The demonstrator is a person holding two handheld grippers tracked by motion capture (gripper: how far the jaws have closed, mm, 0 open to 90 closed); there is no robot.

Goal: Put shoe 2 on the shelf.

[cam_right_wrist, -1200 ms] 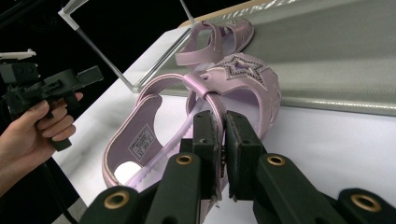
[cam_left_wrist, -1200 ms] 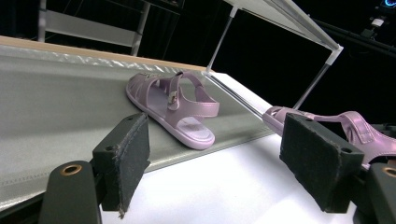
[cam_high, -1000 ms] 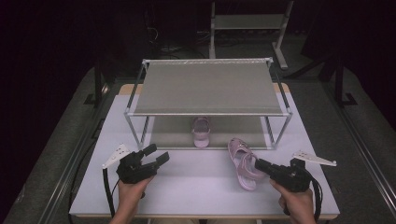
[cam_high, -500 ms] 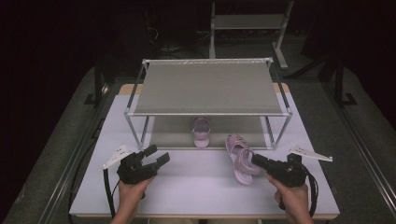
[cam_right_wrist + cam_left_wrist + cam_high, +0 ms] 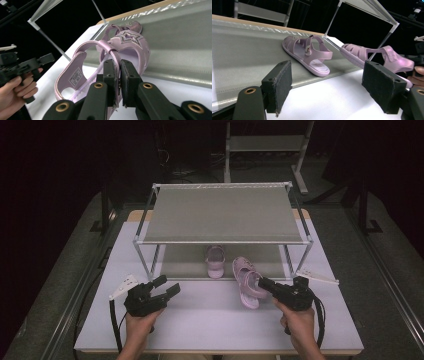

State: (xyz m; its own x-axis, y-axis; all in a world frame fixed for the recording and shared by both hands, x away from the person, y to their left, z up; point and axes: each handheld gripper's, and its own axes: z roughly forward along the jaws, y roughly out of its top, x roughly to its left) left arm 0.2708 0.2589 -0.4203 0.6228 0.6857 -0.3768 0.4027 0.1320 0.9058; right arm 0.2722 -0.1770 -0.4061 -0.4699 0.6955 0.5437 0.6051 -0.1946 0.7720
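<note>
while the right gripper is clamping the heel strap of one pink sandal, here's the readout:

step: carrying the held sandal toward the rack's lower shelf, by my read. it is tilting, toe over the shelf's front edge, heel out over the table.
right fingers: pinching narrow on the strap; in the right gripper view the pads are squeezing the thin strap between them.
left gripper: hovering over the table at the left front, well apart from both sandals.
left fingers: standing wide with nothing between them; the left gripper view is showing both pads far apart.
second sandal: lying flat on the lower shelf, under the top shelf, just beside the held one but apart from it.
next move: i'm judging it calls for pushing the held sandal further in under the top shelf, levelling it, lining it up next to its mate, then letting go. strap grip is thin, so the sandal could be swinging on the way in.
watch: rack post is standing near the right side of the held sandal.
count: sandals 2; rack 1, with 2 shelves; grippers 2; table 1.
</note>
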